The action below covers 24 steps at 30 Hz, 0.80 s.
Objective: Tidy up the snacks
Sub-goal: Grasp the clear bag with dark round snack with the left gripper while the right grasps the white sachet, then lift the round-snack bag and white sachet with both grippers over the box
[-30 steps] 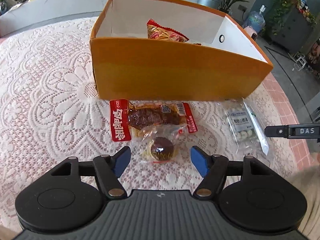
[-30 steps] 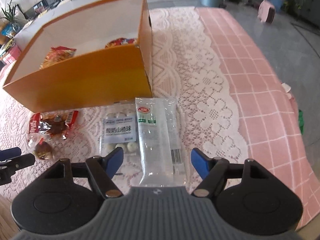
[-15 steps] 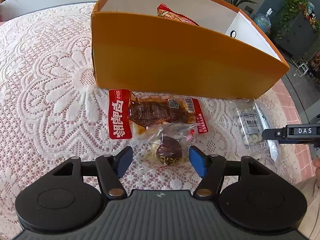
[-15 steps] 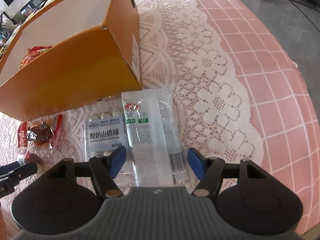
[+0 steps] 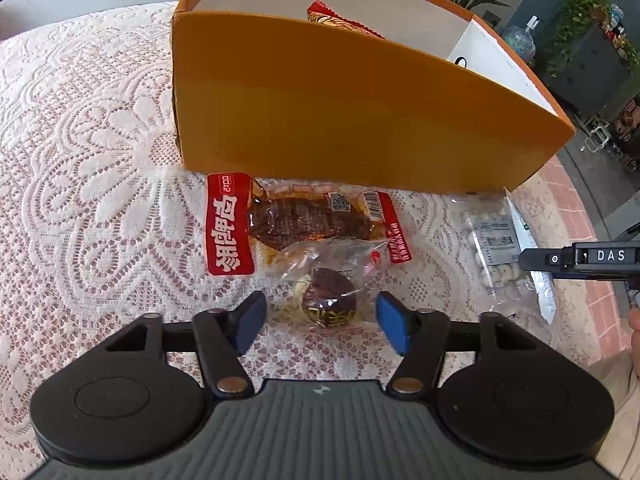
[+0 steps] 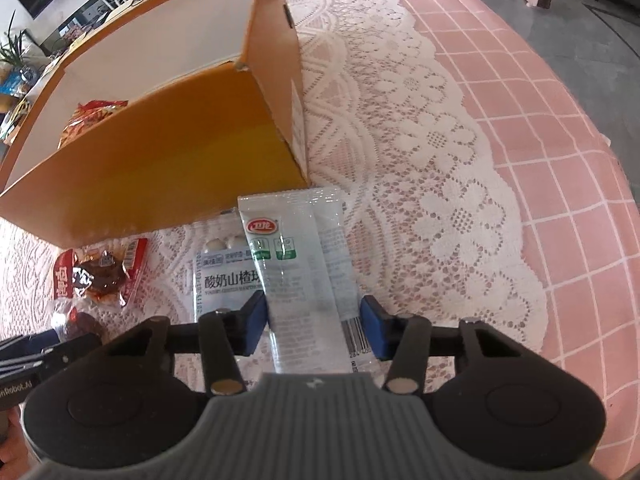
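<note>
A round brown snack in a clear wrapper (image 5: 330, 302) lies on the lace cloth between the blue pads of my left gripper (image 5: 322, 323). Its jaws are closing, with small gaps still showing on both sides. Behind it lies a red braised-meat packet (image 5: 296, 224). My right gripper (image 6: 313, 328) straddles a long white packet (image 6: 300, 276). Its jaws are closing, and the pads stand at the packet's edges without visibly pressing. Under that packet's left side lies a clear bag of white balls (image 6: 224, 276). The orange box (image 5: 340, 120) stands just beyond the snacks, with a red-orange packet (image 5: 340, 20) inside.
White lace (image 6: 420, 160) covers a pink checked tablecloth (image 6: 560, 160), which curves down to the floor on the right. One finger of the right gripper (image 5: 560, 260) reaches in over the ball bag (image 5: 494, 248). Plants and a cabinet stand beyond the table.
Both grippers have sunk closer to the cloth and the box looms larger. Each pair of jaws has narrowed around its snack, the right pair more.
</note>
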Each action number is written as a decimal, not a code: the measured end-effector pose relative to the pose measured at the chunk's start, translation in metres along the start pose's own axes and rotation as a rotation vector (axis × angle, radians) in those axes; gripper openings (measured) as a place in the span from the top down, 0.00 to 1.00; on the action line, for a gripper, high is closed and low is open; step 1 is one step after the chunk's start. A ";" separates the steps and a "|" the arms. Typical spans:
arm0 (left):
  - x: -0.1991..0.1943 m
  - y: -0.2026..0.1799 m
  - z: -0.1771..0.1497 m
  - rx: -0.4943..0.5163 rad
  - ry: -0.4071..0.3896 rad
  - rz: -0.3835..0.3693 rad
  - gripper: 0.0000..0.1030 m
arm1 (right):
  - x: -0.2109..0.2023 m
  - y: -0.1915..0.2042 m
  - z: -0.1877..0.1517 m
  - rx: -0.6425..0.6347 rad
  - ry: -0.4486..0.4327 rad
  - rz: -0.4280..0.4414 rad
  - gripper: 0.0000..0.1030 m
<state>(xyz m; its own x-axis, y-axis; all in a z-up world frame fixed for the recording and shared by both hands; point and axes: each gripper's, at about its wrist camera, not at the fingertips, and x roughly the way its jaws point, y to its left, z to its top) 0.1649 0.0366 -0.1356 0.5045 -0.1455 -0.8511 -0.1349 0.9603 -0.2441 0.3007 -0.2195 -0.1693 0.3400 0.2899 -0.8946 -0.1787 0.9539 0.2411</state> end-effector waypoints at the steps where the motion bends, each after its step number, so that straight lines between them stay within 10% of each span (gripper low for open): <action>1: 0.000 0.001 0.000 -0.005 0.000 -0.010 0.37 | -0.003 0.000 -0.001 -0.002 -0.005 0.009 0.53; 24: -0.042 0.005 -0.018 -0.016 -0.077 -0.010 0.44 | -0.055 0.010 -0.060 0.107 -0.137 0.212 0.54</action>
<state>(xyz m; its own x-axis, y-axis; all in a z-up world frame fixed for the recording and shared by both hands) 0.1271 0.0435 -0.1097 0.5702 -0.1360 -0.8101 -0.1427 0.9548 -0.2608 0.2251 -0.2304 -0.1398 0.4287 0.4847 -0.7624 -0.1628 0.8715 0.4626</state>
